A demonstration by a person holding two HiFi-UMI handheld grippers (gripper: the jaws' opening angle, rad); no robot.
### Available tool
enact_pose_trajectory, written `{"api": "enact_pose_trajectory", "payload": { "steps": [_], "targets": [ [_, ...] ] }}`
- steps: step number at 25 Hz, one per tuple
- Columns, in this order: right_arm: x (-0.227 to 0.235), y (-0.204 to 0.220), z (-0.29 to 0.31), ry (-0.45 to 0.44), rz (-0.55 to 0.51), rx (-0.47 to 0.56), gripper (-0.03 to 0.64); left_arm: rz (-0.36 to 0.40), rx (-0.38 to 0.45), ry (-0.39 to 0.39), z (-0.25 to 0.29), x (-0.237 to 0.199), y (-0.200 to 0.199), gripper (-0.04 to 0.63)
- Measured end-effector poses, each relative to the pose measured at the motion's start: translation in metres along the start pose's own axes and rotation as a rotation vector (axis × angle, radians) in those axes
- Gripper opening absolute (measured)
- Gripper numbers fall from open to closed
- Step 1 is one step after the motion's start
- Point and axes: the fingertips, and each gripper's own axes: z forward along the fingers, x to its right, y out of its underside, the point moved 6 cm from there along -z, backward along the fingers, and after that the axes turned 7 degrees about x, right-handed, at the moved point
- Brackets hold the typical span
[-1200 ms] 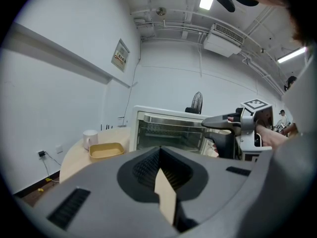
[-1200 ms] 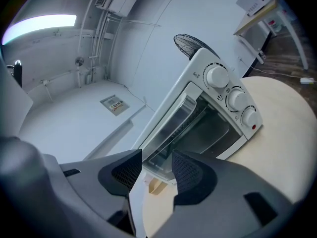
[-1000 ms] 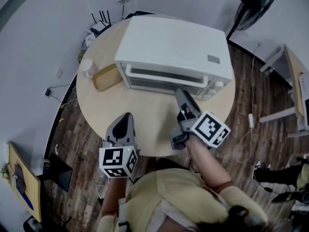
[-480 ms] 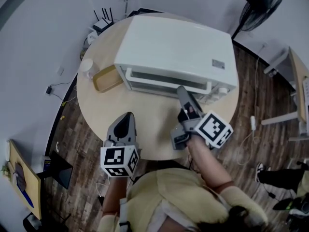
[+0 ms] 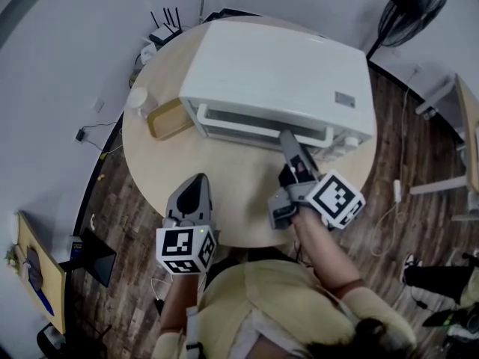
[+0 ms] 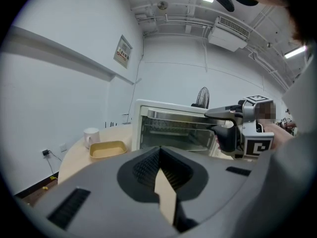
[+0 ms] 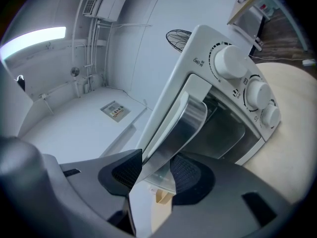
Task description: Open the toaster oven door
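A white toaster oven [image 5: 277,66] stands on the round wooden table [image 5: 232,200] with its glass door facing me. A pale bar handle [image 5: 254,128] runs along the door's top edge. My right gripper [image 5: 287,135] reaches to the right end of that handle. In the right gripper view the shiny handle [image 7: 183,118] passes between the two dark pads [image 7: 190,170], and the right gripper [image 7: 156,175] is shut on it. My left gripper [image 5: 196,182] hangs over the table's near edge, well short of the oven. Its jaws [image 6: 159,155] are shut with nothing between them.
A shallow yellow tray [image 5: 168,118] and a white cup [image 5: 137,98] sit on the table to the left of the oven. Three control knobs [image 7: 230,63] line the oven's right side. A standing fan [image 5: 415,2] is on the floor behind, at the right.
My right gripper has moved forward from just below the door to the handle's right end. The left gripper has stayed in place.
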Motion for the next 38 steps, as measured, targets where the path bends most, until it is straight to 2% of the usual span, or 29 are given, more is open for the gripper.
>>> {"api": "enact_pose_trajectory", "payload": {
  "steps": [19, 29, 38],
  "targets": [
    [0.002, 0.024, -0.022, 0.01, 0.018, 0.094, 0.165, 0.013, 0.013, 0.082, -0.029, -0.019, -0.003, 0.002],
    [0.007, 0.043, -0.046, 0.011, 0.009, 0.083, 0.166, 0.013, 0.018, 0.141, -0.049, -0.01, 0.003, 0.002],
    [0.017, 0.06, -0.066, 0.043, 0.021, 0.065, 0.156, 0.016, 0.016, 0.144, -0.068, -0.01, 0.011, 0.002]
  ]
}}
